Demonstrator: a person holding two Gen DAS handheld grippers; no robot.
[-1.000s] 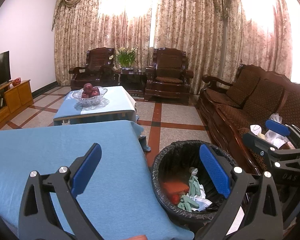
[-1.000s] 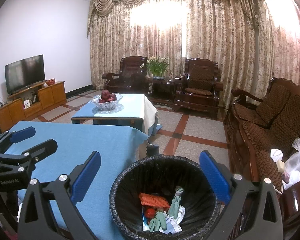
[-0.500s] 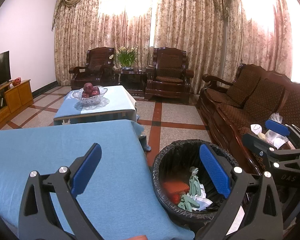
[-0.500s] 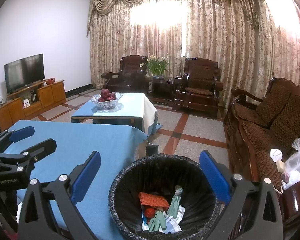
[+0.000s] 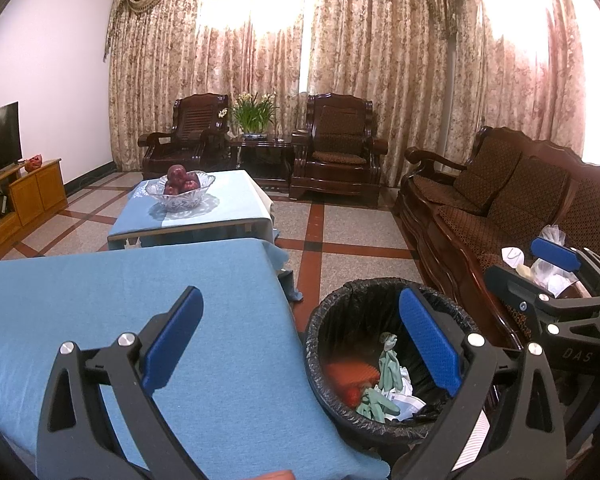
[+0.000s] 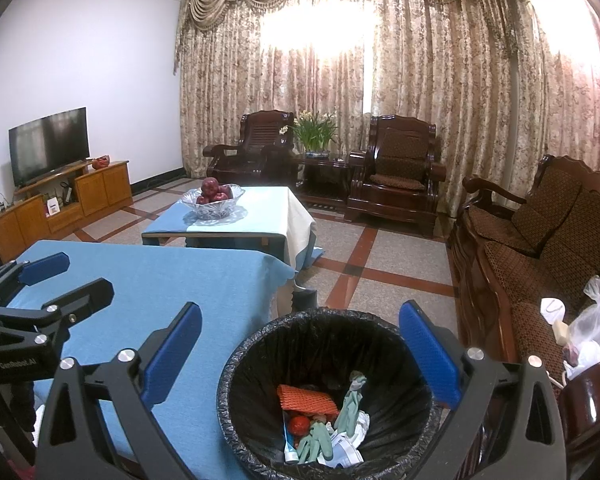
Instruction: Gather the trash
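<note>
We hold both grippers, left (image 5: 300, 340) & right (image 6: 300, 354), wide open, empty, over bin (image 6: 260, 344) at table (image 5: 100, 280) edge. Risk: bumping rim tips bin, spills trash.

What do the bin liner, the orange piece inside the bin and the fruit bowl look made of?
Bin liner: thin black plastic film, glossy and crinkled at the rim. Orange piece: probably foam netting, matt with an open mesh pattern. Fruit bowl: clear cut glass or moulded plastic, faceted and sparkling; the pictures cannot settle which.
</note>
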